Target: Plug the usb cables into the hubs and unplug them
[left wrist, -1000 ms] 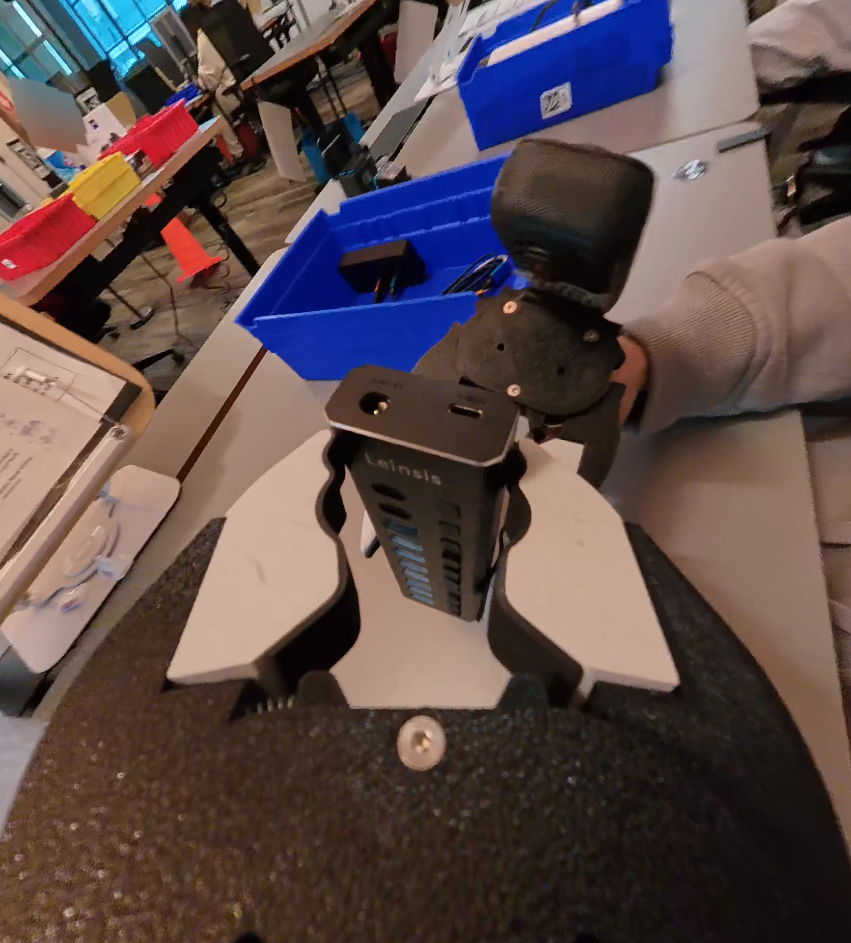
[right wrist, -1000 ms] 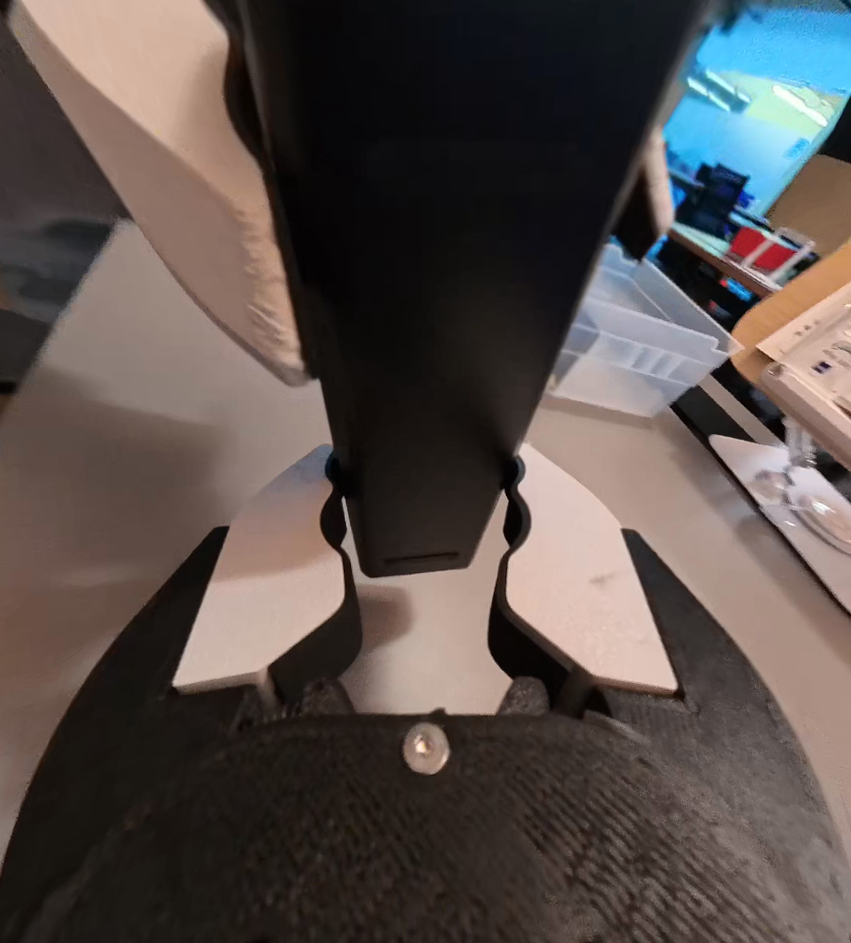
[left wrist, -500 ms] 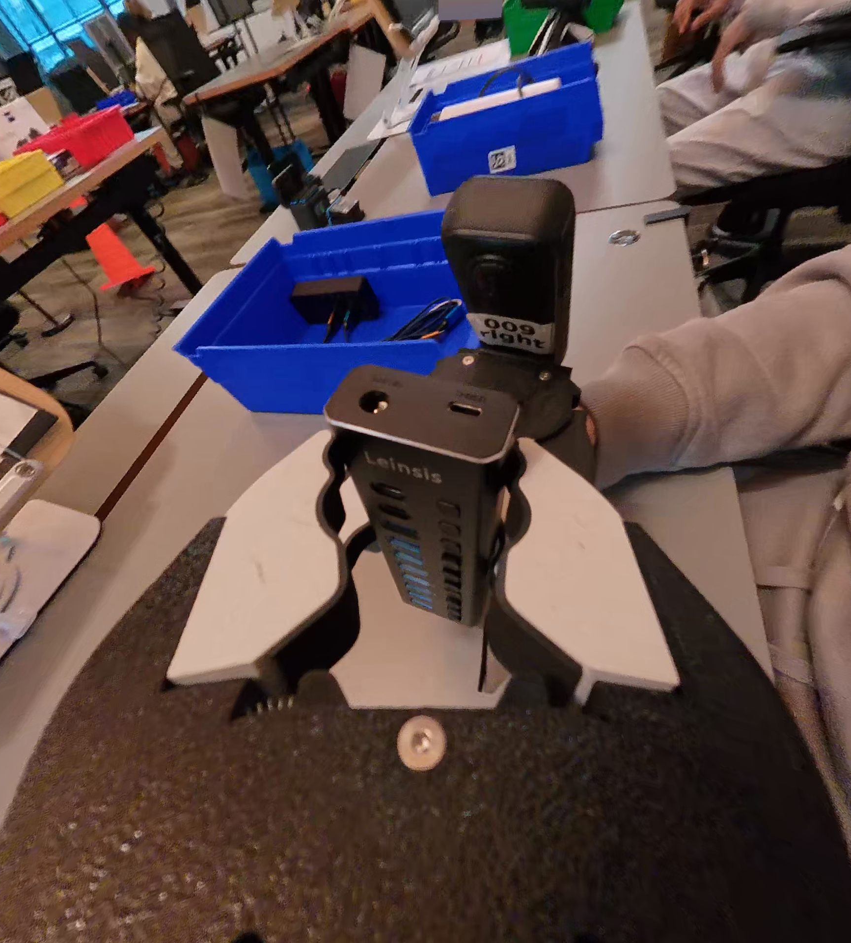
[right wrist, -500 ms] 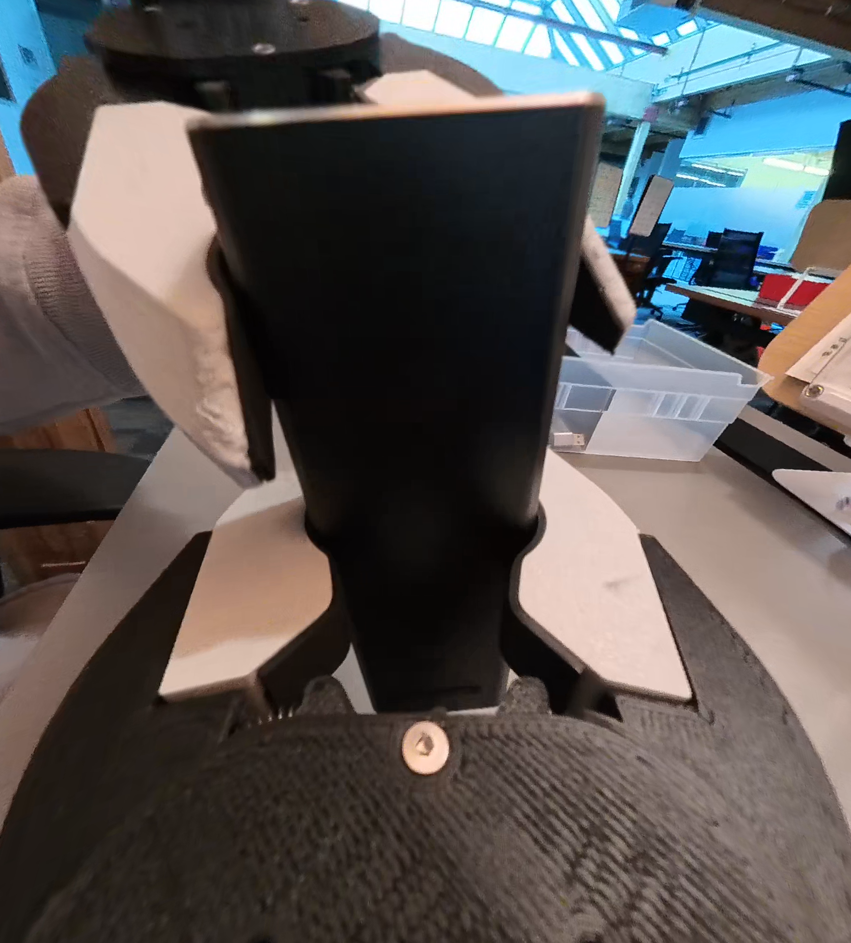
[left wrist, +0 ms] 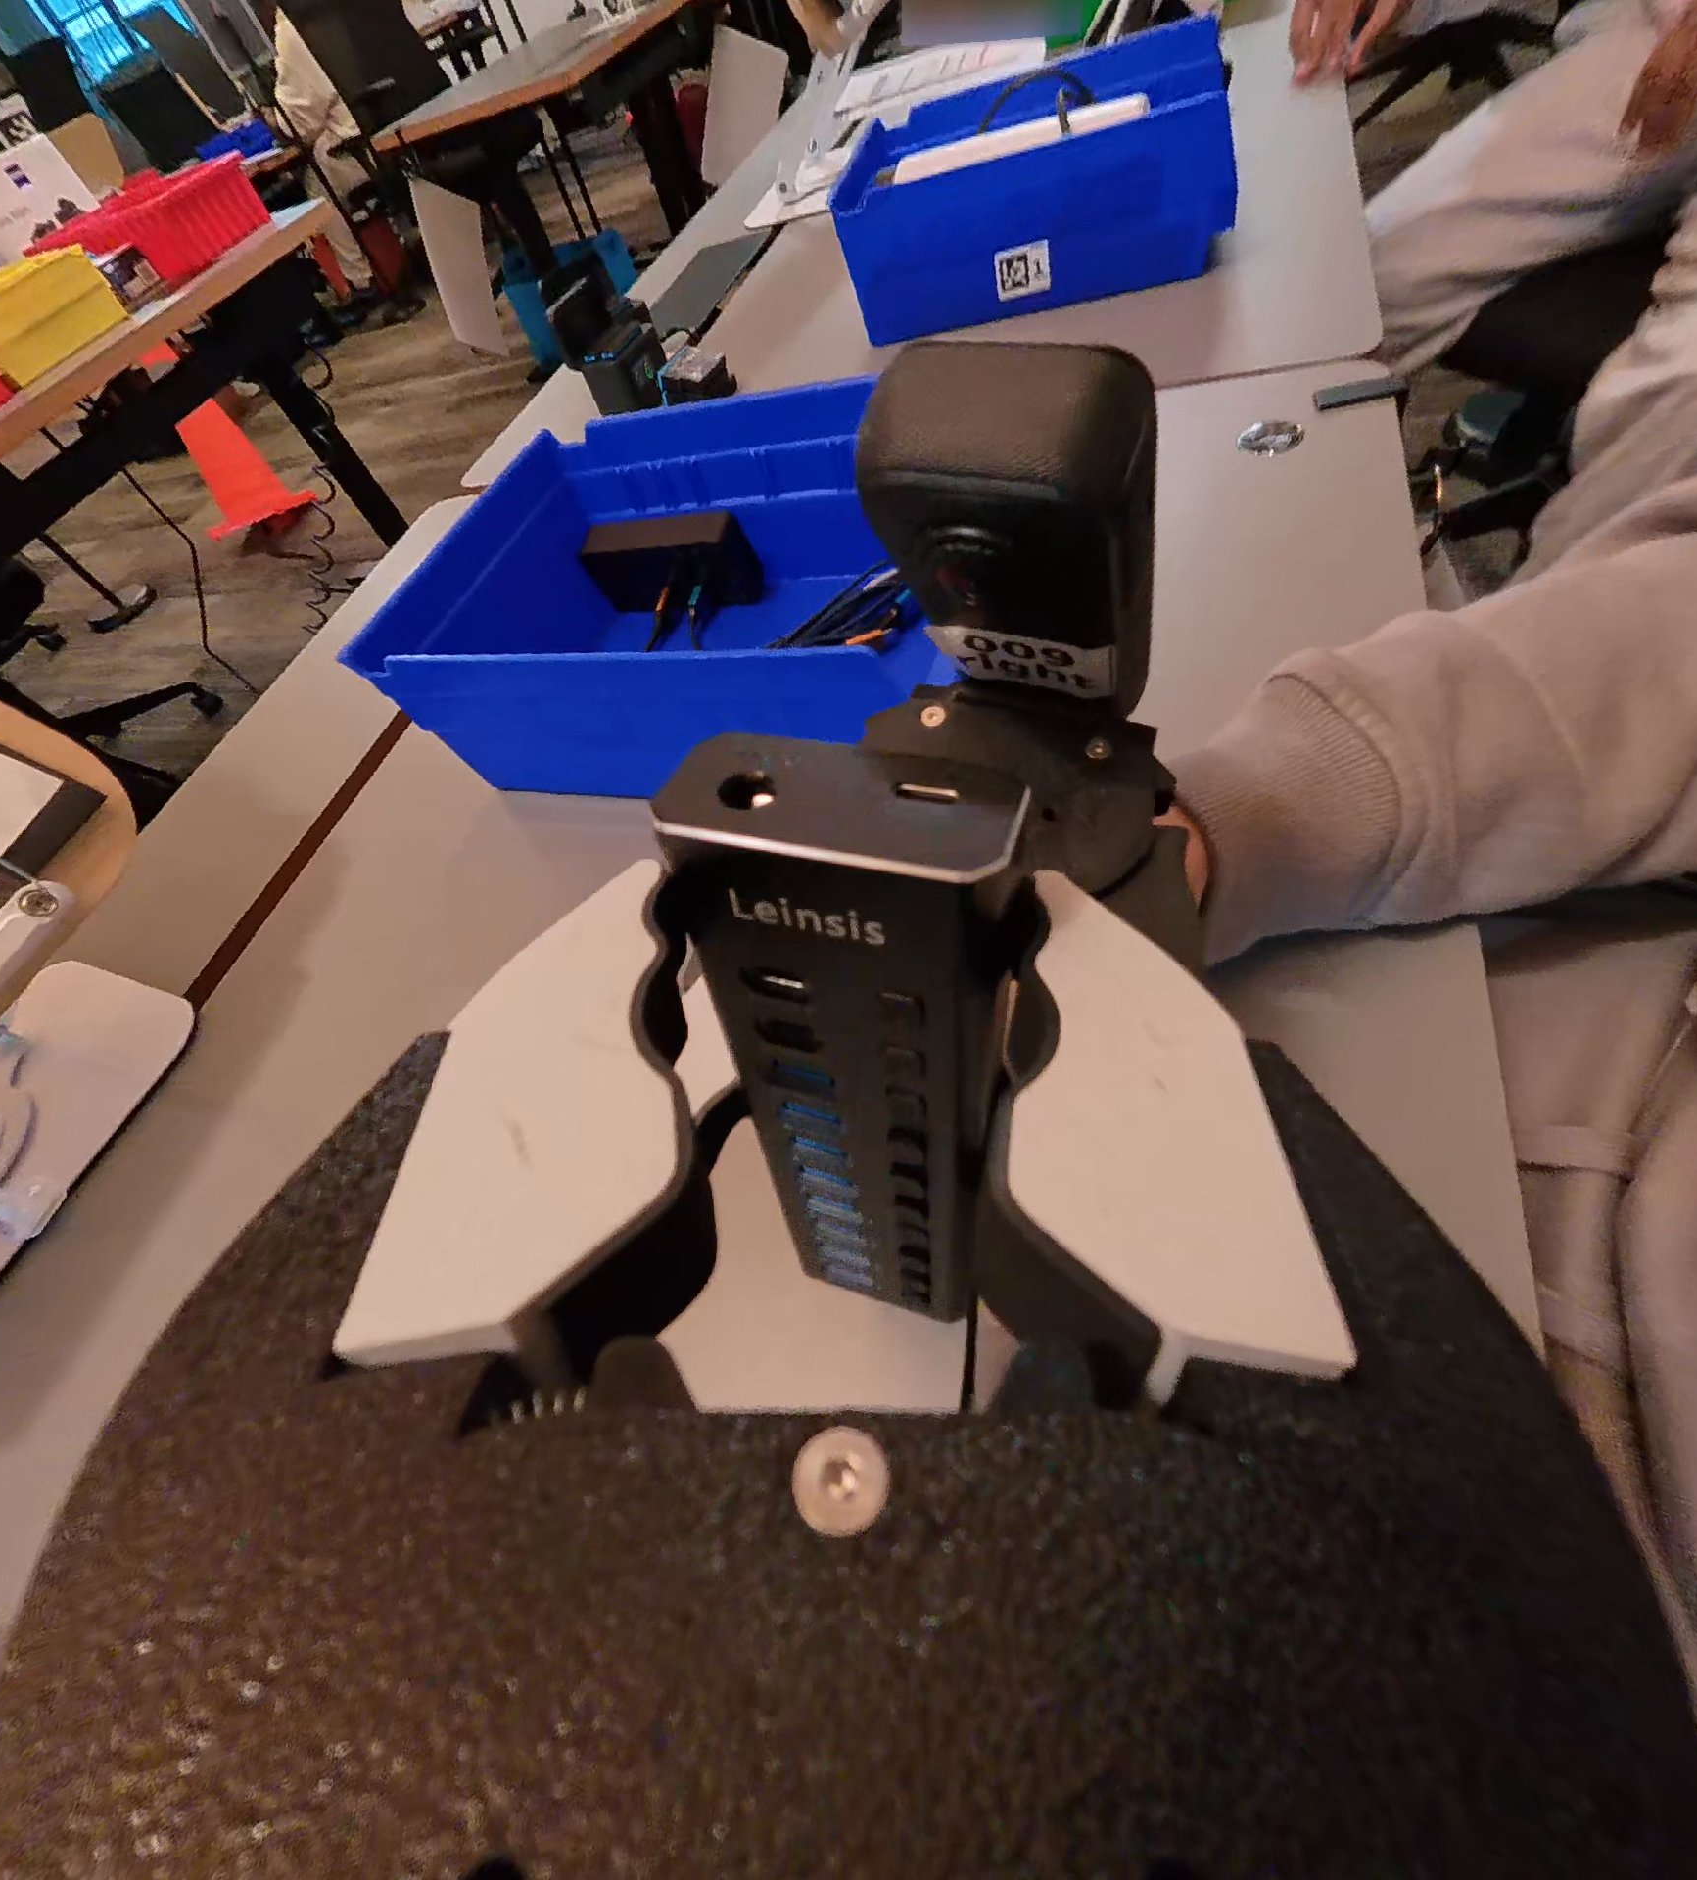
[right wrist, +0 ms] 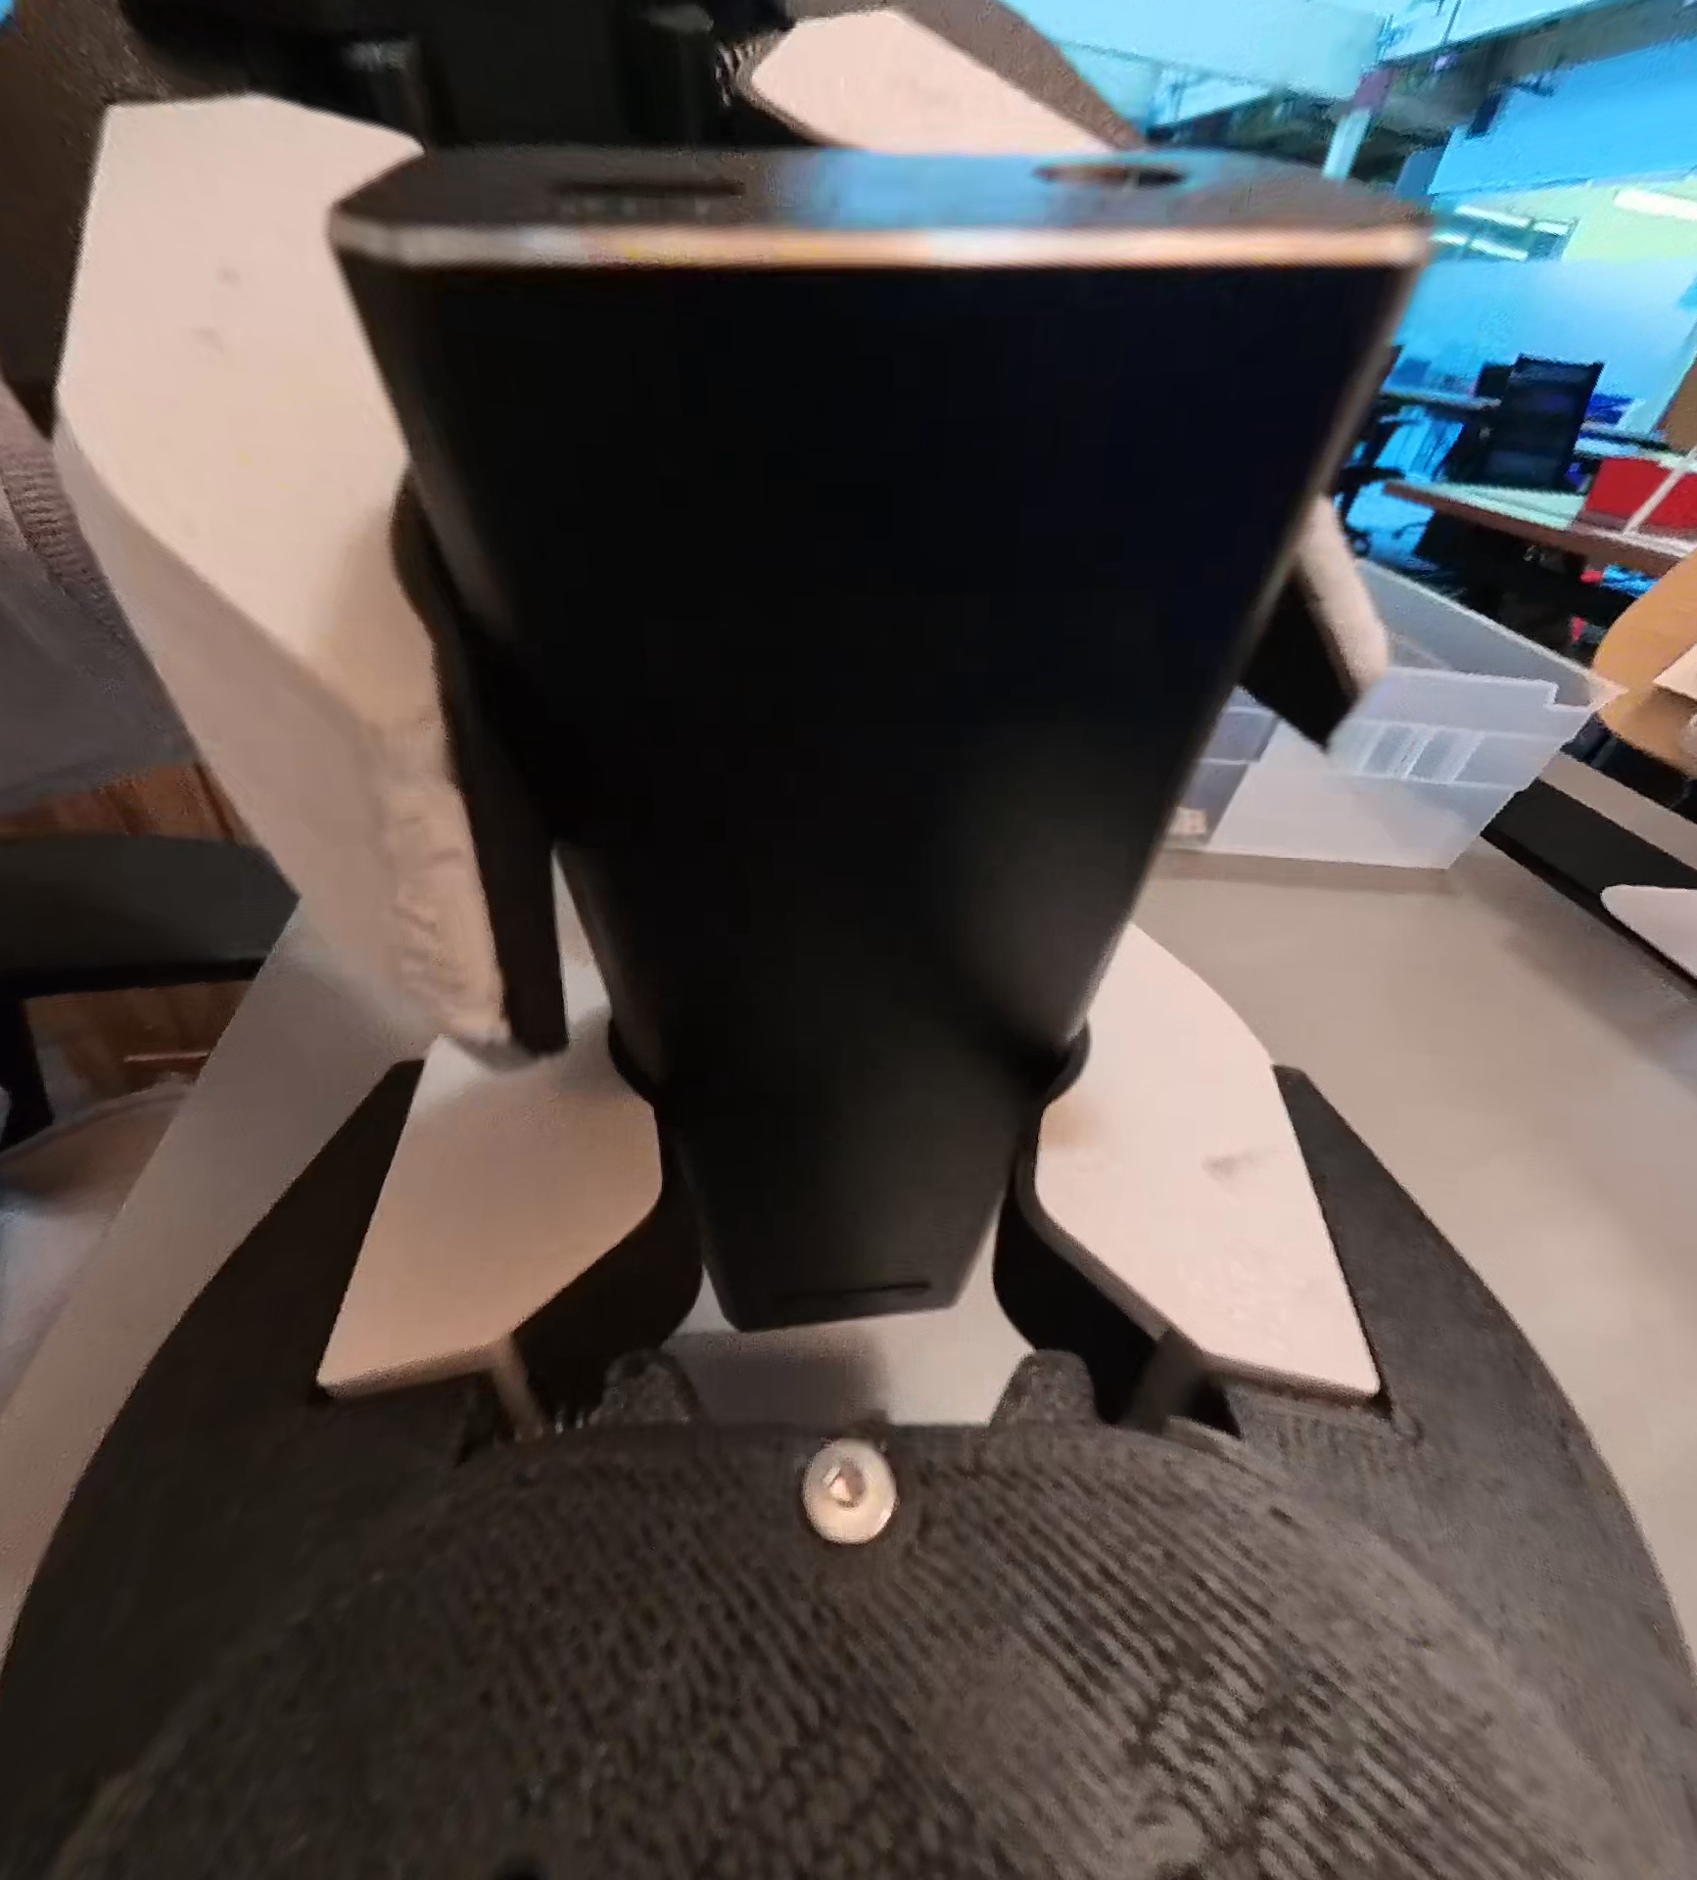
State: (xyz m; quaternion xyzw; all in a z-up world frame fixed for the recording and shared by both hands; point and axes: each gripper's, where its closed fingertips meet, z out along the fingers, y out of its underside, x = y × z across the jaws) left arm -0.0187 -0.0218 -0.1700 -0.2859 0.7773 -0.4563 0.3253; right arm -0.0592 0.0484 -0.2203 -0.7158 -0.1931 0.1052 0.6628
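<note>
Above the grey counter (left wrist: 1312, 529), centre frame, black hub (left wrist: 854, 1078) upright, clamped by left gripper (left wrist: 849, 1027) fingers and lower down by right gripper (right wrist: 844, 1099); best kept vertical, ports facing outward, cables waiting in blue bin (left wrist: 518, 702) upper centre.

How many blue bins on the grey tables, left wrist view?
2. The near blue bin sits just beyond the held hub, with a black box and cables inside. The far blue bin is on the next table back. More may be hidden behind the right gripper's camera.
</note>
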